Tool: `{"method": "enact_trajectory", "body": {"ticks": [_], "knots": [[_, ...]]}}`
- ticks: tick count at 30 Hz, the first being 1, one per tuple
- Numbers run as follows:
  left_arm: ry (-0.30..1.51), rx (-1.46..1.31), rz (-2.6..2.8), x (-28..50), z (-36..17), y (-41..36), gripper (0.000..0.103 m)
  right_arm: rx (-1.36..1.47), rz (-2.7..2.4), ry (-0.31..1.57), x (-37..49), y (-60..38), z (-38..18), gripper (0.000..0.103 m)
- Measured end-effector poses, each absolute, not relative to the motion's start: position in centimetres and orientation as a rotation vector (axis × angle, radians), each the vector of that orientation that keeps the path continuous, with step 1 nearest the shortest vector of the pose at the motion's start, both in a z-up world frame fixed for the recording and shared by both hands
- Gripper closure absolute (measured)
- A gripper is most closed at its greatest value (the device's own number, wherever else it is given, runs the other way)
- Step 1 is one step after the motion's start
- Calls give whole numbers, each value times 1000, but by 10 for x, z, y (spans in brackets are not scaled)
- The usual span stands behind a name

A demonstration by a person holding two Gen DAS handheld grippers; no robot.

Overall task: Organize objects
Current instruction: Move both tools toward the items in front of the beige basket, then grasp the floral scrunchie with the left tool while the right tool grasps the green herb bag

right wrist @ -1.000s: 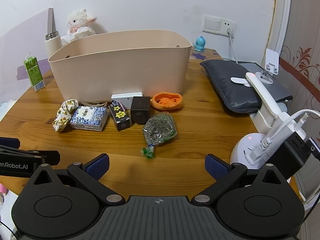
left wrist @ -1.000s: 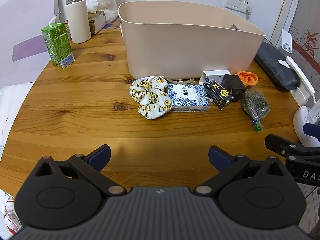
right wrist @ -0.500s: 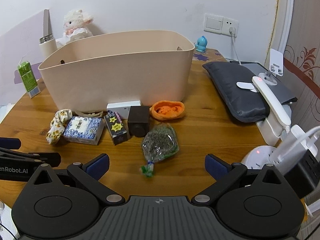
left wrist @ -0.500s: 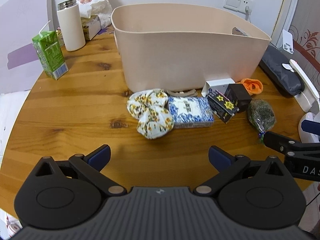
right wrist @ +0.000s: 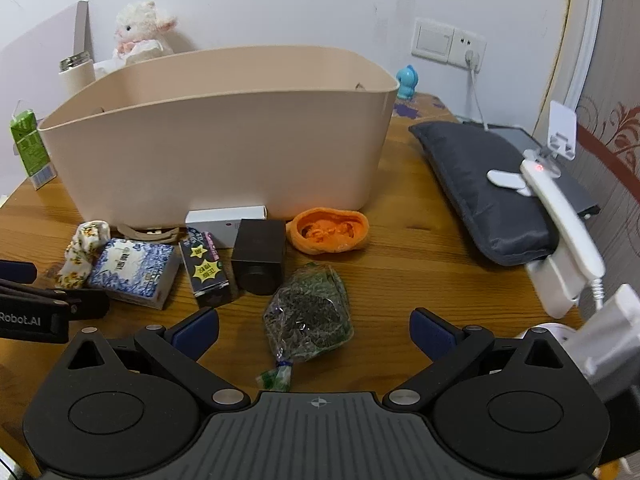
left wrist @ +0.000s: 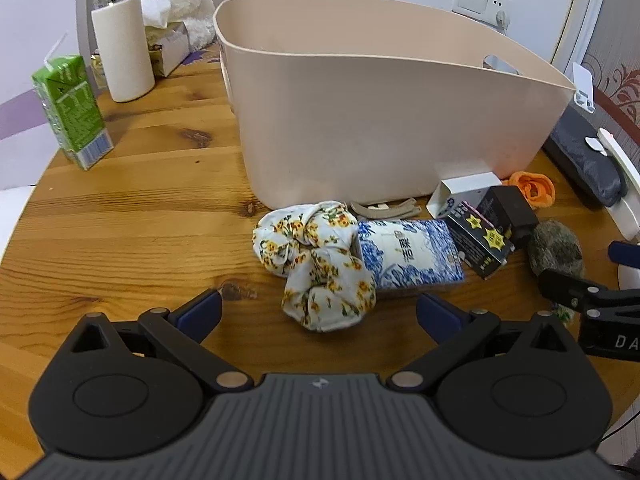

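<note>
1. Now your left gripper [left wrist: 318, 314] hangs wide apart, the floral scrunchie [left wrist: 316, 262] just ahead between its fingers.
2. Your right gripper [right wrist: 314, 332] gapes wide around the bagged dried herbs [right wrist: 308, 320].
3. Both lie before the beige bin [right wrist: 224, 136].

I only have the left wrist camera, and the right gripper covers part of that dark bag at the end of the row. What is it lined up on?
Observer: The right gripper is open, and the bag of dried greens lies framed between its jaws, untouched.
Operator: Which way does the knot face?
Observer: Its tied green end points back toward the gripper.
Operator: Anything behind the bin?
Observer: A small blue figure stands past the bin, below the wall socket.
</note>
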State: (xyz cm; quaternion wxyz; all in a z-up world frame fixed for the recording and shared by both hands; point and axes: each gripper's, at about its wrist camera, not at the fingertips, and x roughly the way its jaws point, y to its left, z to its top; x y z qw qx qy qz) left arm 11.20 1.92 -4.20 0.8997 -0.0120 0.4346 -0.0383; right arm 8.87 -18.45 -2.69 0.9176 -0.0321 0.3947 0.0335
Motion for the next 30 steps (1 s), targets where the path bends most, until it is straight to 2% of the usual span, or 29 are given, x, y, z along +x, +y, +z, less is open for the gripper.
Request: {"method": "enact_trajectory", "body": {"ticks": [3,8,10,12,14,16,18,19,21,23,30], "knots": [[898,-30,-81,118,-46,22,0,-50,76,823,96,-185,-32,2],[887,-34,-116,120,-49,24,1,-47,74,838,104,-185,-40,18],[876,-4,-121,118,-50,23,6,-37,79,849,106,-186,-44,26],[867,47,-110,115,-50,19,17,-38,81,834,104,-185,-45,33],[853,59,-126,112,-49,20,26,-38,89,825,102,-184,-44,47],[848,62,-135,109,-47,20,36,-38,89,821,101,-183,-43,53],[843,61,-147,108,-45,20,55,-38,83,818,98,-182,-42,54],[842,62,-153,108,-44,20,61,-37,82,818,97,-182,-42,54],[845,58,-162,107,-43,20,83,-31,85,819,94,-182,-42,54],[854,38,-175,106,-43,23,92,-27,84,823,91,-183,-41,55],[839,10,-164,91,-36,31,93,-9,77,791,77,-190,-26,55]]}}
